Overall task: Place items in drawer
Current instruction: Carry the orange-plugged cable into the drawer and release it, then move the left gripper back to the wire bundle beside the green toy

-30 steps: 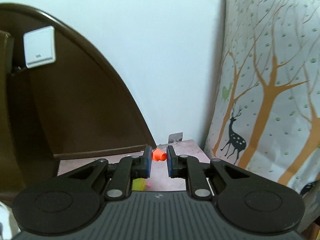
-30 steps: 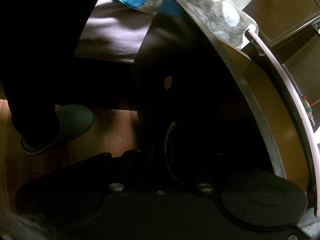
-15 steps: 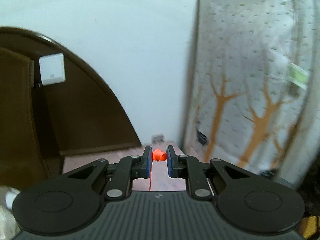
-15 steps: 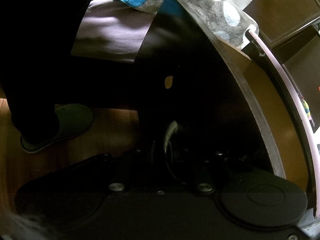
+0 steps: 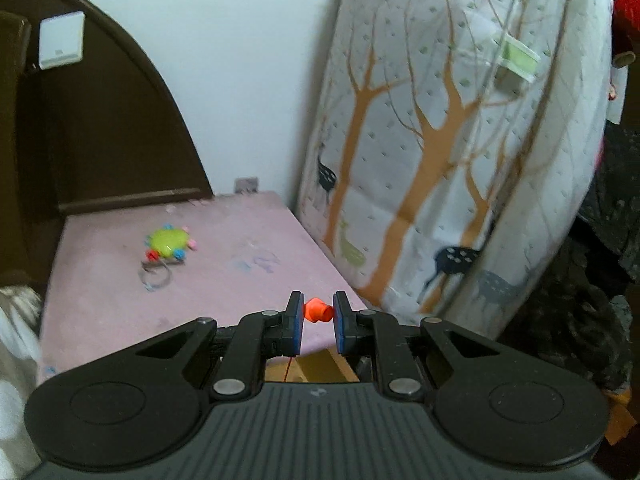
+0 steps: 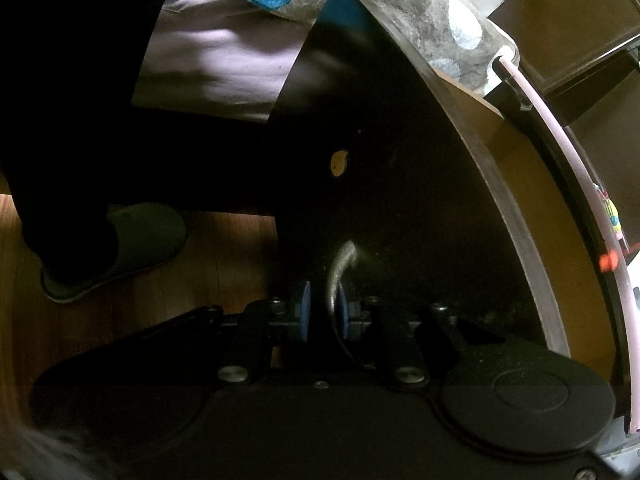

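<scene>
The left tool (image 5: 316, 314) grips an orange peg (image 5: 317, 312); the right tool (image 6: 322, 308) clamps the drawer (image 6: 400, 184) handle (image 6: 338, 276).

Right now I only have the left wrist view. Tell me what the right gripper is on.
Observer: The right gripper is closed on the drawer's metal handle.
Operator: Report the drawer's state.
Observer: The drawer stands pulled open; its light wooden inside shows.
Operator: Check the floor beside it.
Observer: A slippered foot stands on the wooden floor, left of the drawer front.
</scene>
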